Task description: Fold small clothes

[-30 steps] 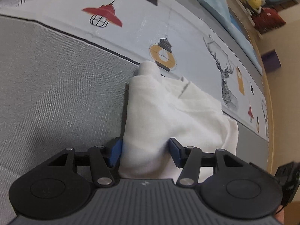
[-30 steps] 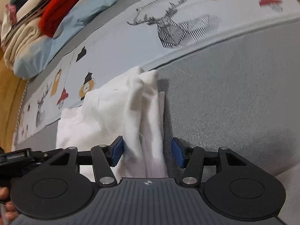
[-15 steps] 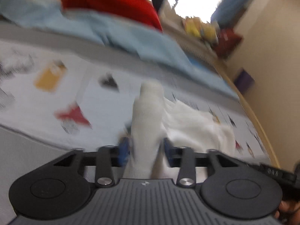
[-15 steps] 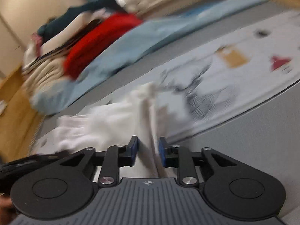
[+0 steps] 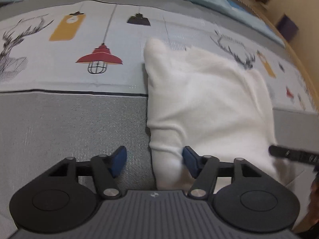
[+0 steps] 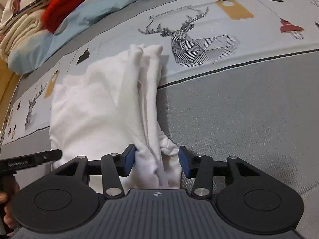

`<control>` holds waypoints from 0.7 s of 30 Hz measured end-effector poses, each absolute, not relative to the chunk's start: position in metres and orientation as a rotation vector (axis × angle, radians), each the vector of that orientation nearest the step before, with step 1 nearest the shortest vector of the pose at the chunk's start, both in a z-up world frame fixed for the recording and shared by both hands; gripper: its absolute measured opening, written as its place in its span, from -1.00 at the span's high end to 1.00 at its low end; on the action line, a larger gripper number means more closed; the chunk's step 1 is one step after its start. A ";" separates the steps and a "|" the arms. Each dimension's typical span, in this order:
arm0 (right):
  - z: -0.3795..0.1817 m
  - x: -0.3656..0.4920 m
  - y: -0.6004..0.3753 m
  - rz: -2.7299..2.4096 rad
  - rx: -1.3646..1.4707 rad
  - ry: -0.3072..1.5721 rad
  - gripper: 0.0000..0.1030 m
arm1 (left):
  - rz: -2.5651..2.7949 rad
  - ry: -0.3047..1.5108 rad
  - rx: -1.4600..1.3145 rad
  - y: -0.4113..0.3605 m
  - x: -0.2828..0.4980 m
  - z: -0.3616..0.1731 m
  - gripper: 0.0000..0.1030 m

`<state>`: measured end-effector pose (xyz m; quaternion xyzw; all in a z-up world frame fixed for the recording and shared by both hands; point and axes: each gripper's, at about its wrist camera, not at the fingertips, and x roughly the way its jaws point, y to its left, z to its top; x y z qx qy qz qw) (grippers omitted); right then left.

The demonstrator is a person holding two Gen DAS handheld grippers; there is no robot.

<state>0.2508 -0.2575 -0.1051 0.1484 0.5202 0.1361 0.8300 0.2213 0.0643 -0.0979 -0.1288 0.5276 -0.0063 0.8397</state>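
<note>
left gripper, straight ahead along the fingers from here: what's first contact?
The white garment. Its near corner already sits between the fingers of the left gripper, whose jaws are opening, one pad at the cloth and the other clear of it. Beyond lies the grey bedcover; depth unclear.

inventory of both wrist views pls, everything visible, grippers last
white garment: 1, white, partly folded, across the grey and printed areas
bed cover: 1, grey, with a pale band of deer and lamp prints
light blue bedding: 1, far edge of the bed
red cloth: 1, in the pile at far left of the right view
cream cloth: 1, same pile
left gripper: black, blue pads, jaws opening, garment edge between them
right gripper: same, jaws opening around garment folds
</note>
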 end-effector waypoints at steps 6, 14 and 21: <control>-0.068 0.227 -0.266 0.189 0.167 1.016 0.08 | 0.001 1.206 0.001 0.055 0.195 -0.086 -0.27; 0.000 0.132 -0.292 0.185 0.136 0.724 -0.04 | 0.094 0.894 0.022 0.053 0.090 0.002 -0.54; 0.023 0.059 -0.272 0.207 0.065 0.578 -0.31 | 0.067 0.745 -0.054 -0.002 0.022 0.015 -0.66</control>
